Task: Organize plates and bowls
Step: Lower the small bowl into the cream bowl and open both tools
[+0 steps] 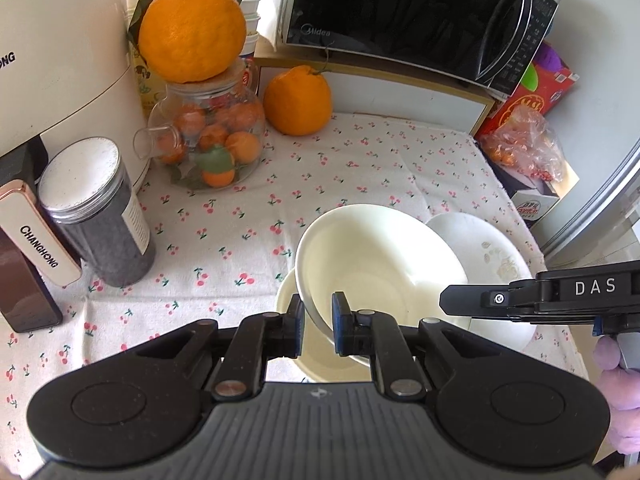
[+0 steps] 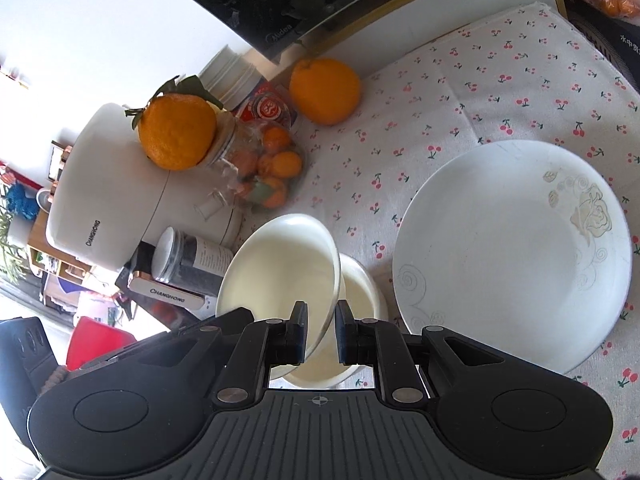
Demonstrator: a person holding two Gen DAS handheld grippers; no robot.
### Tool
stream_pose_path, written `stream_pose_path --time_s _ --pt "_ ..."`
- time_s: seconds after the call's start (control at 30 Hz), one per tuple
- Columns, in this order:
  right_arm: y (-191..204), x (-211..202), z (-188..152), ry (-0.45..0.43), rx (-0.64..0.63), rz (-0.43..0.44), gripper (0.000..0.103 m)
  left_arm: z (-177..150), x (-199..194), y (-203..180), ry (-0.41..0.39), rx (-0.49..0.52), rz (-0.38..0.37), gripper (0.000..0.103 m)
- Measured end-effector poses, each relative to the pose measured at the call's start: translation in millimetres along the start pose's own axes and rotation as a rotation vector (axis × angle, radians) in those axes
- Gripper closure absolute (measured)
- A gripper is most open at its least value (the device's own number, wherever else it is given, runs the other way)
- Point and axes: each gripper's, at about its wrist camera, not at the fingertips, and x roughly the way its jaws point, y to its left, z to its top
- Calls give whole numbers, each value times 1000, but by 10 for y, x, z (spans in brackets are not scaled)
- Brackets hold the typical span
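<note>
Cherry-print tabletop below, microwave at the back. Left tool nearly pressed together, pinching the near rim of a raised bowl; right tool likewise nearly closed on a thin bowl rim, seemingly the opposite edge of that same bowl. Held clear of the cloth and tilted, mouth facing up and toward the left camera, rim line running roughly from one tool to the other. Directly beneath, partly hidden, a second bowl standing upright on the cloth. Just beside that, on the right tool's side, a flat plate. Probably next: levelling the mouth and lowering straight down to nest, both hands equally near.
</note>
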Motion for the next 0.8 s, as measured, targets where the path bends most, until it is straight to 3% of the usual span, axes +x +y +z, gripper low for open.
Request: stream_pose_path --time_s 0.37,0.8 --pt "-26 184 -85 59 15 -31 88 -97 105 56 59 23 31 89" --pt "71 259 -169 38 -54 -116 86 -177 223 23 102 68 48 86"
